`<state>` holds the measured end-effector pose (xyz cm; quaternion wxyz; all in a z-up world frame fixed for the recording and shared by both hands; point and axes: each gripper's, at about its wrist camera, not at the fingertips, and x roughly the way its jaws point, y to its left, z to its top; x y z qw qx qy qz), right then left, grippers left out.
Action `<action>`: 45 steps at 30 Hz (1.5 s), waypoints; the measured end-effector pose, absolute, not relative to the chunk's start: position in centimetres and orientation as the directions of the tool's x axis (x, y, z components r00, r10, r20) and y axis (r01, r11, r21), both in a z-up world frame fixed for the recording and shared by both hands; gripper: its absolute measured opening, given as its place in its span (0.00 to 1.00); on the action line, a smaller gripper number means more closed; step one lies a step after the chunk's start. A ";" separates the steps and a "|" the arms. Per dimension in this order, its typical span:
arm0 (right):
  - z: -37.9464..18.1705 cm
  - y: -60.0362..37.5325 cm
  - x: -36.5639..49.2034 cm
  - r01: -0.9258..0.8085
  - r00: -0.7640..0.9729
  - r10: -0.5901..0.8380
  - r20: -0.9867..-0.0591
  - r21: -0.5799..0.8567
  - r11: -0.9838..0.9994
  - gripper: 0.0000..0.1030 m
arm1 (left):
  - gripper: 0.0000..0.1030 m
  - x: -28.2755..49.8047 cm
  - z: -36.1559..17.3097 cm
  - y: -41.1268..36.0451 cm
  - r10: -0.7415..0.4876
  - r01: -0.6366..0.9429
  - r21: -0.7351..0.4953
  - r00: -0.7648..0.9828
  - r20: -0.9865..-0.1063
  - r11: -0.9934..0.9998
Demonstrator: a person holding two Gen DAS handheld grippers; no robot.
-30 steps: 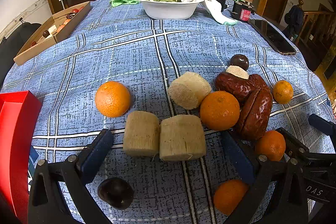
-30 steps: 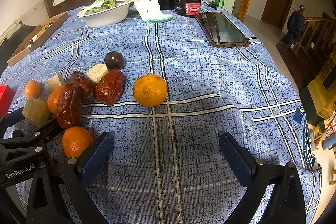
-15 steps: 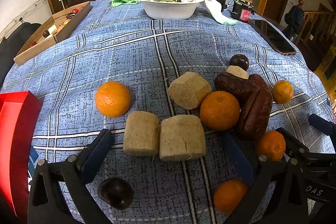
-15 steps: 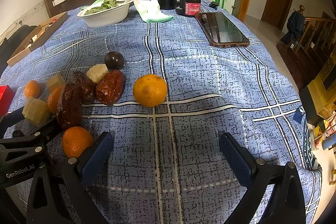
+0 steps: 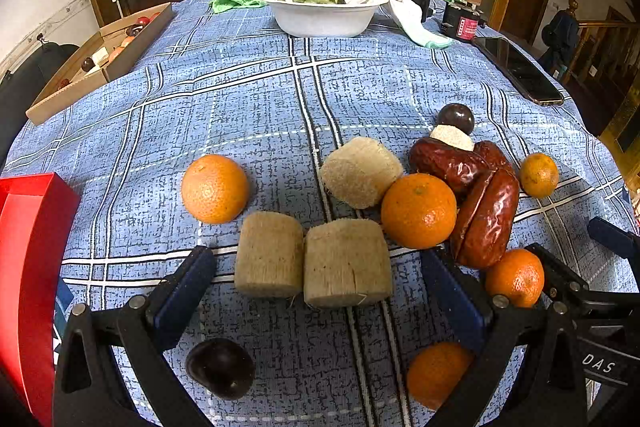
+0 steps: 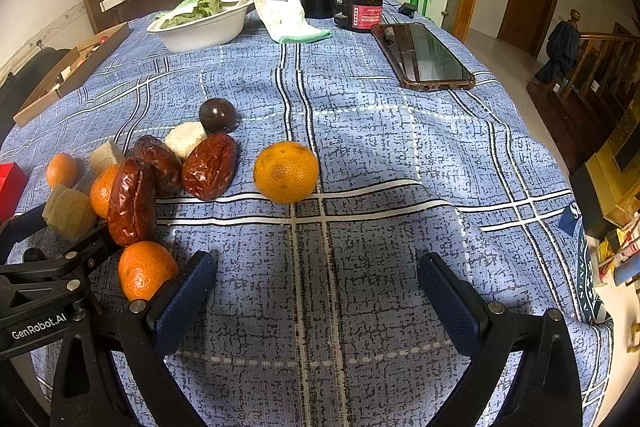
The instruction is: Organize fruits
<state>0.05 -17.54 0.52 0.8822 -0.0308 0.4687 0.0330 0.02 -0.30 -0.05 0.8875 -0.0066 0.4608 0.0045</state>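
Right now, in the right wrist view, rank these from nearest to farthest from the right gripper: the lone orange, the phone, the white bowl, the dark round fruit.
1. Lone orange, just ahead of the right gripper, slightly left.
2. Dark round fruit, farther back, left of centre.
3. Phone, far right side.
4. White bowl, far left, near the table's back edge.

Two sugarcane pieces (image 5: pixel 312 261) lie side by side, touching, before my left gripper (image 5: pixel 316 291). An orange (image 5: pixel 215 188) sits behind-left; dates (image 5: pixel 478 203) right. The bowl (image 5: pixel 324 13) stands far behind.
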 end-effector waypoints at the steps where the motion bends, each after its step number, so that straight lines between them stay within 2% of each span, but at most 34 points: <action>1: 0.5 -17.5 0.1 -0.087 0.558 0.029 -0.829 -0.023 0.996 0.99 | 0.99 0.0 -0.1 -0.3 0.002 -0.014 -0.008 0.575 -0.818 1.000; 32: 0.5 -17.8 -0.1 -0.086 0.557 0.029 -0.830 -0.023 0.996 0.99 | 0.99 0.0 -0.1 -0.2 0.002 -0.015 -0.008 0.574 -0.819 1.000; 45: 0.6 -17.8 0.4 -0.118 0.529 0.047 -0.847 -0.018 0.993 0.99 | 0.99 0.4 -0.1 0.1 -0.013 0.001 -0.015 0.530 -0.848 1.000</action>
